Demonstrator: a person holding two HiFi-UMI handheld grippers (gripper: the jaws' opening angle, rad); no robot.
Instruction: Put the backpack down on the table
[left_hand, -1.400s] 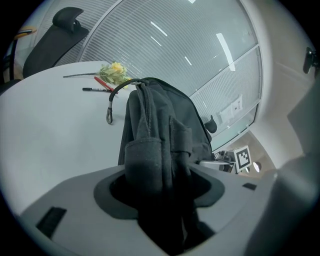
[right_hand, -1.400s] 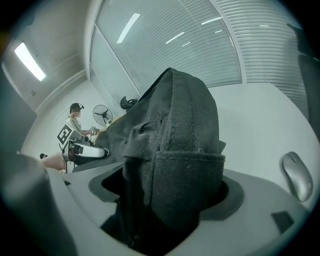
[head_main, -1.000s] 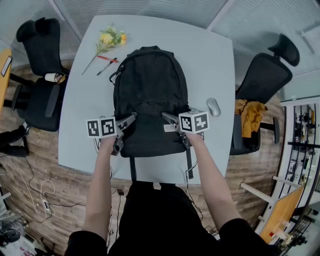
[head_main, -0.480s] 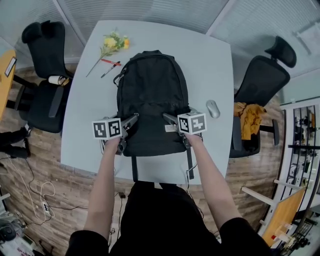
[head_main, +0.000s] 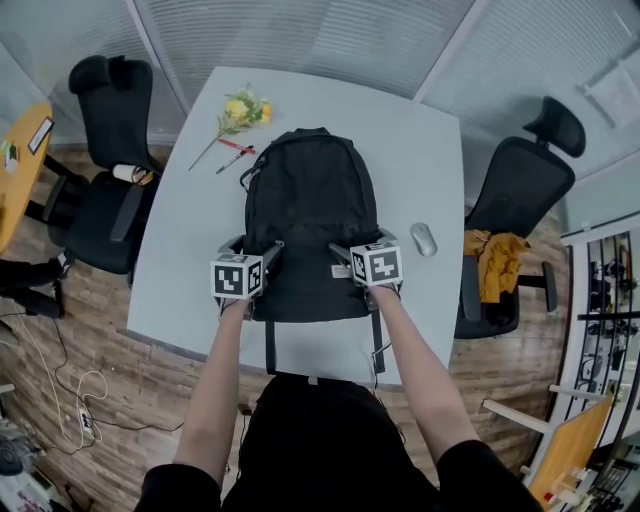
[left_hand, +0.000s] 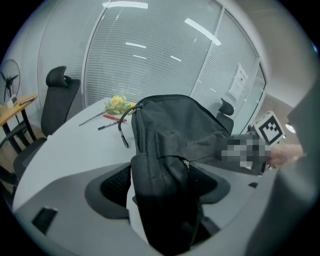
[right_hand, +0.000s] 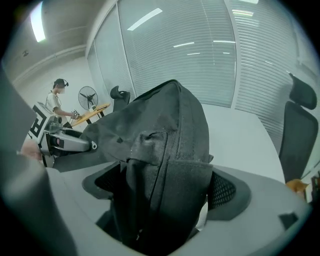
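Observation:
A black backpack (head_main: 310, 220) lies flat on the light grey table (head_main: 420, 140), its top pointing away from me. My left gripper (head_main: 250, 245) is at its near left corner and my right gripper (head_main: 358, 243) at its near right corner. In the left gripper view a fold of the backpack (left_hand: 175, 125) stands between the jaws of the left gripper (left_hand: 160, 185), whose pads show beside it. The right gripper (right_hand: 165, 190) straddles a thick fold of the backpack (right_hand: 165, 130) in the same way. Both sets of jaws have just been opening, with the fabric still between them.
Yellow flowers (head_main: 240, 108) and pens (head_main: 237, 150) lie at the table's far left. A grey mouse (head_main: 424, 239) sits right of the backpack. Black office chairs stand at the left (head_main: 110, 190) and the right (head_main: 520, 190), the right one with a yellow cloth (head_main: 490, 265).
Both grippers stay at the backpack's near corners. The left gripper has rolled, so its marker cube now faces me squarely. The backpack has not moved on the table.

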